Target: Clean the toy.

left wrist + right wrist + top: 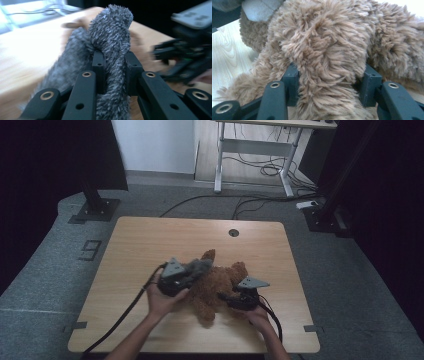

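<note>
A brown plush teddy bear [216,287] lies on the wooden table [150,245] near its middle. My left gripper [192,272] hovers over the bear's left side, shut on a grey fuzzy cloth [201,266]. In the left gripper view the grey fuzzy cloth [112,42] stands pinched between the jaws of the left gripper [114,66], with the other gripper [185,57] blurred at the right. My right gripper [229,298] is at the bear's right side. In the right gripper view the right gripper [329,82] is shut on a thick brown limb of the bear [327,57].
A round cable hole [233,232] sits at the table's far edge. Black stand bases [94,210] [325,217] flank the table on the grey floor. A desk frame [260,150] with loose cables [260,200] stands behind.
</note>
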A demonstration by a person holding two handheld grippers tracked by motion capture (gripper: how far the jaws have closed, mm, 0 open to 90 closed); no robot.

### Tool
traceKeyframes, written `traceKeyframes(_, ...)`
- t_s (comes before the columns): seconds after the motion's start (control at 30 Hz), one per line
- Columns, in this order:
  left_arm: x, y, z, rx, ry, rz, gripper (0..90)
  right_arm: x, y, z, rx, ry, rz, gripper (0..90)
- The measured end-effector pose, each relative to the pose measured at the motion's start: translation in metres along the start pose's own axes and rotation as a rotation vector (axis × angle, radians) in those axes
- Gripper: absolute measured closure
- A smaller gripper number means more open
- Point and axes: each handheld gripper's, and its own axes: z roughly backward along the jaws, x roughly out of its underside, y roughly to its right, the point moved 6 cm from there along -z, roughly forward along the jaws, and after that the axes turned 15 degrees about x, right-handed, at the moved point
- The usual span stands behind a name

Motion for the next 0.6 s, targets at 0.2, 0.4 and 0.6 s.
traceKeyframes(0.2, -0.004, 0.021, -0.049, 0.100, -0.017, 0.013, 74.4, 0.000, 0.000, 0.000, 0.000, -0.001, -0.004, 46.4)
traceKeyframes(0.4, -0.002, 0.036, -0.061, 0.140, -0.069, -0.022, 74.2, 0.000, 0.000, 0.000, -0.001, -0.001, -0.002, 46.4)
traceKeyframes(0.6, 0.009, 0.031, -0.059, 0.094, -0.112, -0.045, 75.1, 0.000, -0.001, 0.000, 0.006, 0.000, 0.004, 46.4)
